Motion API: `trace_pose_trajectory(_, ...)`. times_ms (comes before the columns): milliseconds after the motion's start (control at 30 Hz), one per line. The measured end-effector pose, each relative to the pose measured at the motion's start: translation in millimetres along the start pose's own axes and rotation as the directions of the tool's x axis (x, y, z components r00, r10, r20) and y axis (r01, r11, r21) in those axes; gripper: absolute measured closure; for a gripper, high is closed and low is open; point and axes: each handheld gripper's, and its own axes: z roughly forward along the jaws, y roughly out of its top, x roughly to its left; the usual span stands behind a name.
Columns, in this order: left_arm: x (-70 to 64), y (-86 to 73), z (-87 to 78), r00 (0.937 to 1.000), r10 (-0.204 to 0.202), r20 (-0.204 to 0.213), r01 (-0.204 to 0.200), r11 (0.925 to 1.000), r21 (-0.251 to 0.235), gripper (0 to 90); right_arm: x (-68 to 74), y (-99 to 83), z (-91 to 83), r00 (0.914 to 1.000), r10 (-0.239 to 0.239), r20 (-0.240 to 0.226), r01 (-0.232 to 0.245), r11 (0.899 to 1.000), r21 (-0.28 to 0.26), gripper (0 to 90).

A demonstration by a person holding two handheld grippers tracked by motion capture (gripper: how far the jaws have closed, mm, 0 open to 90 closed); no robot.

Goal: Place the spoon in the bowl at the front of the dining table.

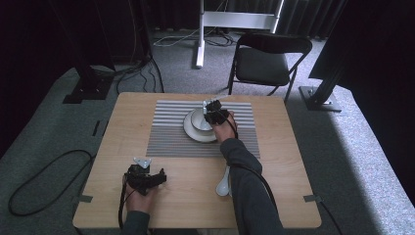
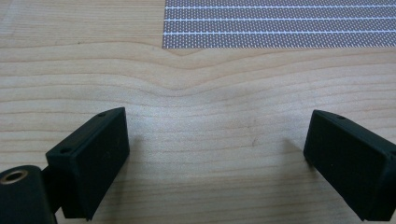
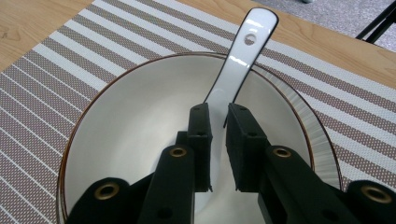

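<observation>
A white spoon (image 3: 236, 65) stands in a white bowl (image 3: 130, 121), its handle leaning out over the far rim — the right gripper (image 3: 218, 140) has its jaws closed on the spoon's lower part, inside the bowl. The bowl sits on a plate (image 1: 192, 131) on the striped placemat (image 1: 169, 132), mid-table. A second white spoon (image 1: 223, 183) lies on the bare wooden table (image 1: 288, 161) beside the right sleeve. The left gripper (image 2: 219, 154) rests near the front left — jaws wide apart, nothing between them.
</observation>
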Motion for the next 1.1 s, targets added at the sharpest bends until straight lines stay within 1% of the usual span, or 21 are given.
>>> trace_pose_trajectory(33, 0.0, 0.0, 0.0, 1.0, 0.0, 0.0, 0.0, 1.0, 0.0, 7.2, -0.4, 0.0, -0.2, 1.0, 0.005, 0.0, -0.005, 1.0, -0.004, 80.9)
trace_pose_trajectory(100, 0.1, 0.0, -0.2, 1.0, 0.003, 0.0, -0.003, 1.0, 0.002, 7.2, -1.6, -0.5, 1.2, 0.9999, 0.012, -0.005, -0.012, 1.0, 0.006, 81.1)
trace_pose_trajectory(233, 0.2, -0.1, -0.2, 1.0, 0.003, 0.0, -0.003, 1.0, 0.002, 7.2, -3.1, -3.5, 1.6, 0.9999, 0.017, 0.002, -0.017, 1.0, 0.013, 81.8)
trace_pose_trajectory(333, 0.1, 0.0, -0.2, 1.0, 0.002, 0.0, -0.002, 1.0, 0.002, 7.2, -4.4, -4.7, -4.3, 0.9997, 0.022, -0.005, -0.022, 1.0, -0.005, 81.7)
trace_pose_trajectory(400, 0.3, 0.0, -0.3, 1.0, 0.005, 0.0, -0.005, 1.0, 0.004, 7.2, -6.1, -4.9, -11.8, 0.9996, 0.024, -0.016, -0.025, 0.999, -0.028, 81.5)
trace_pose_trajectory(533, 0.1, 0.0, -0.3, 1.0, 0.002, 0.001, -0.002, 1.0, 0.003, 7.2, -11.5, -5.8, -30.5, 0.9994, 0.022, -0.026, -0.024, 0.997, -0.068, 80.1)
trace_pose_trajectory(567, 0.1, 0.0, -0.3, 1.0, 0.002, 0.001, -0.002, 1.0, 0.003, 7.2, -13.8, -6.6, -38.2, 0.9993, 0.02, -0.032, -0.023, 0.996, -0.086, 79.8)
trace_pose_trajectory(600, 0.0, 0.0, -0.3, 1.0, 0.001, 0.002, -0.001, 1.0, 0.004, 7.2, -14.4, -6.9, -40.8, 0.9992, 0.02, -0.036, -0.024, 0.995, -0.093, 79.3)
trace_pose_trajectory(733, 0.1, 0.0, -0.4, 1.0, 0.002, 0.001, -0.002, 1.0, 0.005, 7.2, -17.7, -10.5, -62.5, 0.9993, 0.0, -0.038, -0.005, 0.991, -0.132, 77.8)
trace_pose_trajectory(867, 0.1, -0.1, -0.4, 1.0, 0.002, 0.001, -0.002, 1.0, 0.004, 7.2, -20.5, -18.4, -87.1, 0.9983, -0.019, -0.054, 0.009, 0.984, -0.177, 76.5)
trace_pose_trajectory(900, 0.1, -0.1, -0.4, 1.0, 0.002, 0.001, -0.002, 1.0, 0.004, 7.2, -21.9, -23.0, -95.0, 0.9978, -0.024, -0.063, 0.011, 0.982, -0.189, 76.5)
trace_pose_trajectory(933, 0.0, -0.2, -0.3, 1.0, 0.002, 0.001, -0.002, 1.0, 0.003, 7.2, -22.8, -26.4, -99.3, 0.9973, -0.03, -0.067, 0.017, 0.981, -0.194, 76.5)
trace_pose_trajectory(967, 0.1, -0.1, -0.4, 1.0, 0.003, 0.001, -0.003, 1.0, 0.004, 7.2, -24.5, -34.3, -107.4, 0.9968, -0.048, -0.064, 0.034, 0.98, -0.198, 76.5)
trace_pose_trajectory(1000, 0.1, -0.1, -0.4, 1.0, 0.003, 0.001, -0.003, 1.0, 0.004, 7.2, -25.3, -37.2, -110.1, 0.9967, -0.052, -0.062, 0.038, 0.979, -0.198, 76.5)
trace_pose_trajectory(1033, 0.1, -0.2, -0.4, 1.0, 0.003, 0.001, -0.003, 1.0, 0.004, 7.2, -28.3, -44.6, -116.6, 0.9965, -0.055, -0.062, 0.041, 0.979, -0.201, 76.5)
trace_pose_trajectory(1100, -0.2, -0.3, -0.5, 1.0, 0.0, 0.0, 0.0, 1.0, 0.004, 7.2, -34.2, -56.8, -127.2, 0.997, -0.047, -0.062, 0.033, 0.978, -0.206, 76.3)
